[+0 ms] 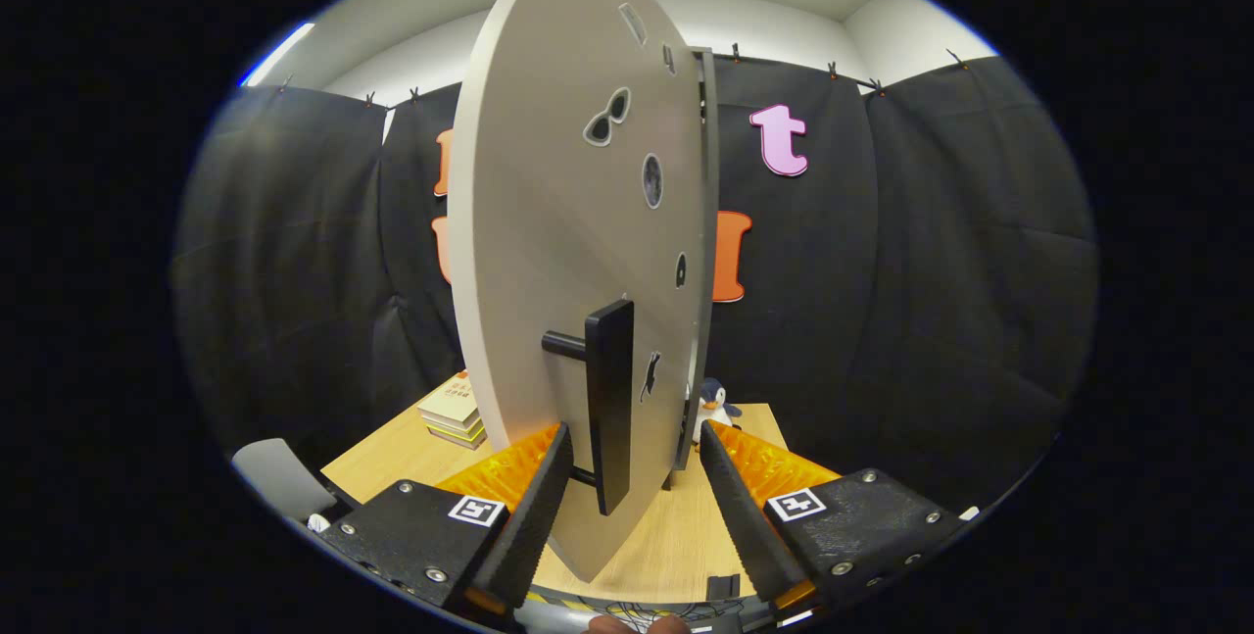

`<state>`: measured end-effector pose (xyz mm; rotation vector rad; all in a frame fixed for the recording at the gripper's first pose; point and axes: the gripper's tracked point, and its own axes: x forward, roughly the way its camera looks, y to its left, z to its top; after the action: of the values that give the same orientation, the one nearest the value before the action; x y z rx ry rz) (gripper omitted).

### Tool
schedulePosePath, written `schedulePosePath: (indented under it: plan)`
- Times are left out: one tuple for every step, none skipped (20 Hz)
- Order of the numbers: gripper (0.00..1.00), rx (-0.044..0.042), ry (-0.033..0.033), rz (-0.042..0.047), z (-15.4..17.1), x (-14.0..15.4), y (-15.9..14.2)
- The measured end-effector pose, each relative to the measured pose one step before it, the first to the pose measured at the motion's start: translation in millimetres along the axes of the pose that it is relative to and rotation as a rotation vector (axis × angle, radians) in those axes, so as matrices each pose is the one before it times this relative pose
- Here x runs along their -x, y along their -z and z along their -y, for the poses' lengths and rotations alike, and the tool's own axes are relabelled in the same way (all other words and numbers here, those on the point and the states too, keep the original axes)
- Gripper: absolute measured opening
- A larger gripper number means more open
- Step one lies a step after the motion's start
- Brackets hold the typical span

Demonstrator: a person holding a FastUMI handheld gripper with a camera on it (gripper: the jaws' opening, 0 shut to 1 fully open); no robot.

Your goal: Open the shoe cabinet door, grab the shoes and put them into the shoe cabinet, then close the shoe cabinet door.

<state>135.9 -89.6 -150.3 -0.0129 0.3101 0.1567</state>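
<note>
The tongs are open, with a wide gap between the two fingers, and they grip nothing. The cabinet door stands between the fingers and rises high above them. It is swung open toward the camera, so its front face is seen at a sharp angle and its near edge comes down between the fingers.

The dark handle is a vertical bar that stands off from the door on short posts. It sits in the gap between the fingers, closer to the left finger than to the right finger. I cannot tell whether the left finger touches the door or the handle; the right finger is apart from both.

Several small stickers are spread over the door face above the handle. At the far edge of the door a narrow strip of the cabinet shows; its inside is hidden.

The door stands on a wooden table. Beyond the left finger a stack of books lies on the table. Just beyond the tip of the right finger, beside the cabinet, stands a small penguin toy. Left of the left finger is a grey chair back. At the bottom, under the tongs, the fingertips of a hand show.
</note>
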Motion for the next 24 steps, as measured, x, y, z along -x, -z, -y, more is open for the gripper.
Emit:
schedulePosePath:
  plan:
    - [0.83, 0.00878, 0.00535, 0.00041, -10.98, -5.47, -3.06]
    - [0.83, 0.00492, 0.00395, -0.00048, -11.02, -4.57, -2.50]
    - [0.83, 0.00398, 0.00417, -0.00116, -11.11, -5.12, -2.30]
    - [0.83, 0.00493, 0.00324, -0.00009, -10.43, -5.25, -2.23]
    - [0.83, 0.00331, 0.00075, -0.00446, -11.61, -4.31, -0.96]
    - [0.83, 0.00487, 0.00064, -0.00309, -11.06, -4.25, -0.96]
    - [0.83, 0.00693, -0.00145, -0.00180, -11.99, -4.33, -1.48]
    - [0.83, 0.00893, -0.00205, -0.00186, -12.12, -4.32, -1.51]
    - [0.83, 0.01019, 0.00707, -0.00005, -9.22, -4.55, -2.15]
    - [0.83, 0.00788, 0.00371, 0.00080, -7.97, -5.06, -2.52]
    - [0.83, 0.00363, 0.00269, -0.00275, -8.01, -5.33, -1.92]
    - [0.83, -0.00152, 0.00202, -0.00368, -7.69, -6.89, -1.46]
    - [0.83, -0.00556, -0.00300, 0.00210, -8.88, -4.56, -3.20]
    - [0.83, -0.00322, -0.00074, 0.00441, -8.34, -4.77, -4.03]
    - [0.83, 0.00092, 0.00585, 0.00305, -5.19, -5.54, -3.42]
    - [0.83, 0.00316, 0.00268, 0.00235, -5.33, -5.26, -3.01]
    - [0.83, 0.00210, 0.00037, 0.00469, -4.59, -5.19, -3.81]
    - [0.83, -0.00072, -0.00287, 0.00534, -5.08, -5.86, -4.23]
    - [0.83, -0.00359, -0.00544, 0.00295, -4.20, -5.85, -2.36]
    - [0.83, -0.00511, -0.00239, 0.00205, -1.92, -6.48, -2.43]
    - [0.83, -0.00631, -0.00067, 0.00149, -1.74, -7.96, -3.01]
    - [0.83, -0.00936, -0.00306, 0.00365, -0.86, -6.68, -2.67]
    - [0.83, -0.01343, -0.00471, 0.00686, -1.35, -6.74, -2.80]
    - [0.83, -0.01458, -0.01720, -0.00026, -1.69, -5.01, -1.75]
